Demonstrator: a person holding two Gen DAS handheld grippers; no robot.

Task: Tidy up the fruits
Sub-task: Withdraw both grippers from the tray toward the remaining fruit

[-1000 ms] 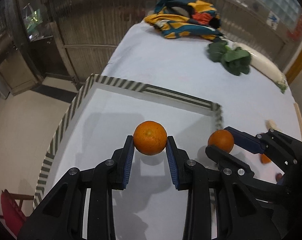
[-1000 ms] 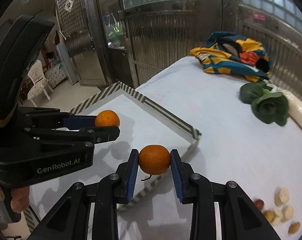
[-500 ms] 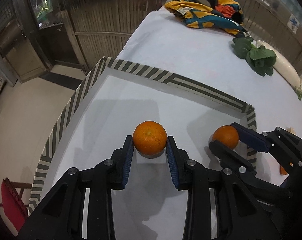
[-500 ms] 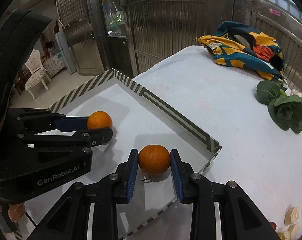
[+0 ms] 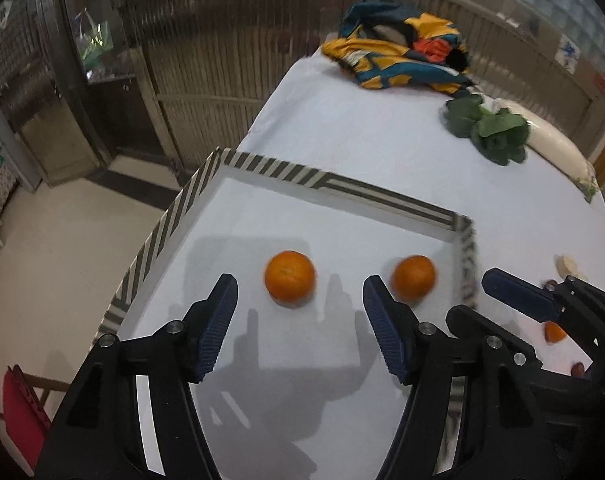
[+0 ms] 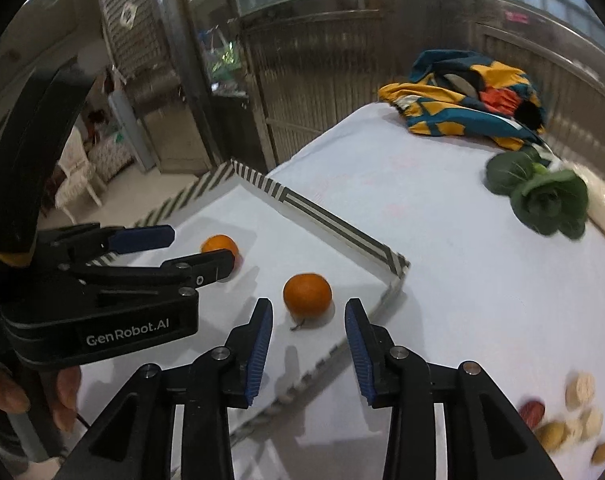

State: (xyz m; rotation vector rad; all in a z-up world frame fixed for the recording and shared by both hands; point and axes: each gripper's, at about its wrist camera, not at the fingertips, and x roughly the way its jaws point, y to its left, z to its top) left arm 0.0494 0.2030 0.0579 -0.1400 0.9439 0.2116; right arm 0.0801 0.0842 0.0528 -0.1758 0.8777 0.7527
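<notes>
Once released onto the floor of the tray (image 5: 382, 196), read both oranges as placed. Locate left orange (image 5: 289, 278) toward the striped left rim and right orange (image 5: 414, 278) near the right-hand corner, side by side, well apart, neither touching a wall. Judge this spacing as deliberate: kept apart to stop one fruit knocking the other, and kept off the rim to leave room for more. Check left gripper (image 5: 298, 292): jaws just opened, now standing wide, pads clear of left orange on both sides, holding nothing. Check right gripper (image 6: 308, 306): jaws likewise just opened, but to a narrower gap; right orange (image 6: 307, 294) sits just ahead of the tips, untouched, stalk trailing on the floor beneath it. Treat both as released, not gripped. Note the pose: both grippers pitched steeply down at the tray floor, set parallel and close together, each lined up on its own fruit. Find the hand (image 6: 6, 396) under the left gripper body at the lower left of the right wrist view. Beyond the tray, on the table (image 5: 382, 128), note greens (image 5: 494, 136) and a bright cloth (image 5: 402, 56) at the far end, and small bits (image 6: 574, 412) near the right edge, kind not clear. Expect a clear lift straight back as the next need, avoiding any nudge to the round fruit.
</notes>
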